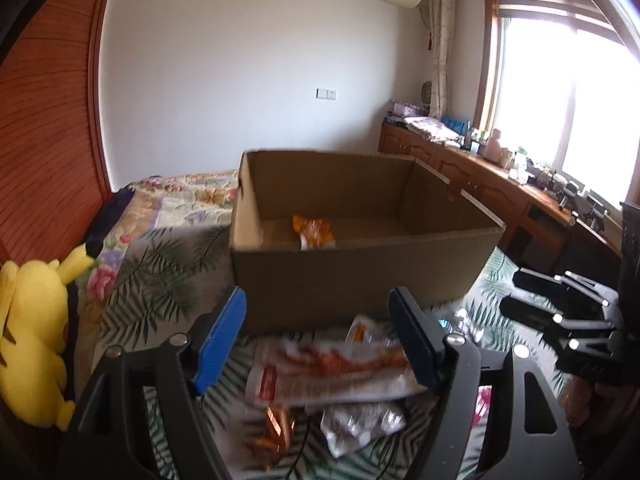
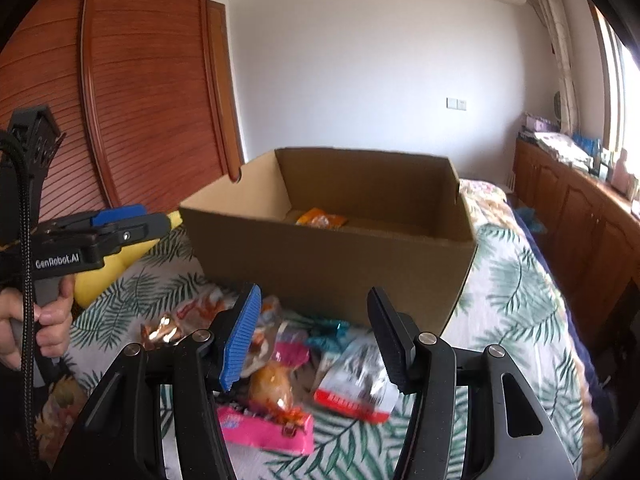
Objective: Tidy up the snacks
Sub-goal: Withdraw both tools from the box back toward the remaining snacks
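Note:
An open cardboard box (image 1: 360, 276) stands on the bed and also shows in the right wrist view (image 2: 332, 268). An orange snack bag (image 1: 314, 232) lies inside it, seen too in the right wrist view (image 2: 320, 218). My left gripper (image 1: 320, 340) is open and empty above a white and orange snack packet (image 1: 332, 372), with a silver packet (image 1: 360, 424) and a copper wrapper (image 1: 276, 428) below. My right gripper (image 2: 316, 336) is open and empty above a pink packet (image 2: 268, 432), a round orange snack (image 2: 276, 388) and a silver and red packet (image 2: 360, 380).
A yellow plush toy (image 1: 32, 340) lies at the left of the bed. A leaf-print bedspread (image 2: 512, 280) covers the bed. A wooden wardrobe (image 2: 140, 80) stands behind, and a cluttered wooden cabinet (image 1: 480, 172) runs under the window. The left gripper shows in the right wrist view (image 2: 132, 224).

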`<action>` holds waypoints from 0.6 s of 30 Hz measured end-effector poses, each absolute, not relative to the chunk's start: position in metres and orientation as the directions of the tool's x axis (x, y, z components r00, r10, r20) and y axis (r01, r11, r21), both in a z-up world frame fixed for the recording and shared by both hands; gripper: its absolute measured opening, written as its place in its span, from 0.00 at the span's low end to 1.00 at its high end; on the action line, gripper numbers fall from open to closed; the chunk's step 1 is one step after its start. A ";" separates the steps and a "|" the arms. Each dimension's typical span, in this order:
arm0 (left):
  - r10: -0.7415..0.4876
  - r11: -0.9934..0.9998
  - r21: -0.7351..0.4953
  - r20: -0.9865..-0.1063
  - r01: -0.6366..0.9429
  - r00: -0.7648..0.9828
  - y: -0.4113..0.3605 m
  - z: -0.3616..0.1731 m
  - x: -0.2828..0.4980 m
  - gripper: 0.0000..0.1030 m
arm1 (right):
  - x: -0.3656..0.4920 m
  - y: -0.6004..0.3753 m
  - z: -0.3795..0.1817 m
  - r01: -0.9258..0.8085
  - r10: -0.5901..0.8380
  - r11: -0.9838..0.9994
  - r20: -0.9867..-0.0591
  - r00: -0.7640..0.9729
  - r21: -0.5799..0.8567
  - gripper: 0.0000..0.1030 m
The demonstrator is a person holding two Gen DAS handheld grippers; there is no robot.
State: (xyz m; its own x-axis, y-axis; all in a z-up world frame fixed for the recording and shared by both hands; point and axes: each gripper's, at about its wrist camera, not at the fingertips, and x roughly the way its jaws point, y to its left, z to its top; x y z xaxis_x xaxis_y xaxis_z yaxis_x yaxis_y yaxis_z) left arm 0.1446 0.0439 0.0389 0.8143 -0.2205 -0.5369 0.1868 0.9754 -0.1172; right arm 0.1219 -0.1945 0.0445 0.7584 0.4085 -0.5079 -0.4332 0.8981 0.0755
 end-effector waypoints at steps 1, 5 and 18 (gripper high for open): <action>-0.214 0.977 -0.114 -0.544 0.181 0.811 0.045 0.032 0.139 0.73 | 0.119 -0.194 0.041 -0.432 0.409 0.898 -0.513 0.755 0.082 0.55; -0.195 0.981 -0.108 -0.583 0.163 0.789 0.049 0.008 0.129 0.73 | 0.114 -0.191 0.028 -0.437 0.414 0.895 -0.536 0.736 0.091 0.55; -0.146 0.989 -0.077 -0.704 0.129 0.695 0.061 -0.045 0.127 0.61 | 0.120 -0.167 -0.022 -0.473 0.411 0.876 -0.654 0.635 0.091 0.52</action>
State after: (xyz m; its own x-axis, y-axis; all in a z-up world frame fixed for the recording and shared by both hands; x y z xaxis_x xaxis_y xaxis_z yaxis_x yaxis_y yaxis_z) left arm 0.1268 0.0607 -0.0454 0.6952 -0.1460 -0.7038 0.1293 0.9886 -0.0773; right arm 0.1199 -0.1672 -0.0218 0.6349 0.4106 -0.6545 -0.4728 0.8764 0.0912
